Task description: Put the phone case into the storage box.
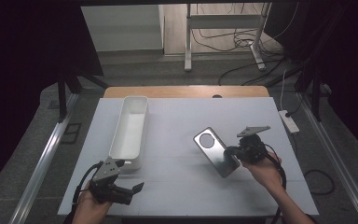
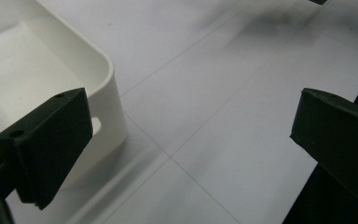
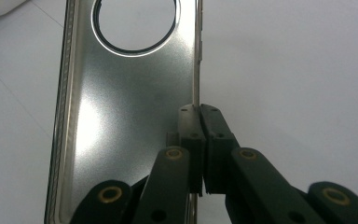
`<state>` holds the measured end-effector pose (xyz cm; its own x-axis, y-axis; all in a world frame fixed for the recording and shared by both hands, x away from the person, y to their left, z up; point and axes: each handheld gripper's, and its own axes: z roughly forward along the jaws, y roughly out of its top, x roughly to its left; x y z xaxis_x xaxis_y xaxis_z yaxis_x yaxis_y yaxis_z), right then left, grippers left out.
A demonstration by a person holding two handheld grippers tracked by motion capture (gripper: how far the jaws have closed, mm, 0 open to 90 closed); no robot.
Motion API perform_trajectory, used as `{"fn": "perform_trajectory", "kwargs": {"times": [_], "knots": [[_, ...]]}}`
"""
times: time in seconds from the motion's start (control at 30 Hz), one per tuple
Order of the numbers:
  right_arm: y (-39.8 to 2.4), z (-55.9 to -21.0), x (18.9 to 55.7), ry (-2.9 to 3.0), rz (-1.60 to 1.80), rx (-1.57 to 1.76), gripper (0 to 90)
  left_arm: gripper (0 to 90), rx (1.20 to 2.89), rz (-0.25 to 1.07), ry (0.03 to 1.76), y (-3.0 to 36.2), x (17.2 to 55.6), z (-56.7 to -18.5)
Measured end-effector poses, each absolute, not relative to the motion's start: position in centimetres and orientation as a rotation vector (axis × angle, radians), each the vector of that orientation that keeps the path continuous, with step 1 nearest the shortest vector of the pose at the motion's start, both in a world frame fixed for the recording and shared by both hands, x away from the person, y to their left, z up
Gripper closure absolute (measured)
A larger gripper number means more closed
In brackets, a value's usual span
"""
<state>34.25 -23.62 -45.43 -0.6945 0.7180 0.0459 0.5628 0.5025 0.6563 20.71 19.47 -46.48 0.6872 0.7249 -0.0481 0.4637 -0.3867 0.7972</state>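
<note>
The right gripper [image 1: 237, 151] has its jaws pressed tight on one long edge of a silvery metal phone case [image 1: 216, 151], and the right gripper view shows the two black pads [image 3: 200, 135] clamped together on that thin rim. The case sits right of the table's middle, over the white table top [image 1: 177, 116]; whether it rests on the surface or is lifted slightly I cannot tell. Its long axis runs diagonally, from the far left to the near right, and the end with the large round camera hole [image 1: 207, 140] points to the far left, away from the person. Its broad brushed face is turned upward. The left gripper [image 1: 129, 192] is at the near left of the table with its jaws spread wide and nothing between them. In the left gripper view they frame bare table, with the near corner of a long white tray [image 1: 131, 128] just beside one jaw. The tray lies left of the case, well apart from it, its length running near to far.
</note>
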Motion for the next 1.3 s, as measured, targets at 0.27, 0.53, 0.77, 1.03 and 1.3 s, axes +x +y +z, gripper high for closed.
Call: {"fn": "perform_trajectory", "kwargs": {"times": [0.27,0.53,0.77,1.03,1.3], "knots": [[-23.7,-45.2,34.3,2.501,0.985,1.078,88.2,0.0,2.040,0.355,0.879,18.3,21.7,-46.5],[-23.6,-44.9,34.3,2.493,0.997,1.065,88.2,0.0,2.026,0.311,0.845,16.8,23.1,-46.2],[-23.5,-44.7,34.1,2.483,1.013,1.060,88.2,0.0,1.987,0.276,0.838,15.9,24.6,-46.1],[-23.4,-44.4,34.1,2.470,1.048,1.048,88.2,0.0,2.016,0.257,0.819,14.2,26.1,-46.1],[-23.2,-44.3,34.1,2.453,1.053,1.052,88.2,0.0,2.031,0.233,0.805,12.8,27.2,-46.0]]}}
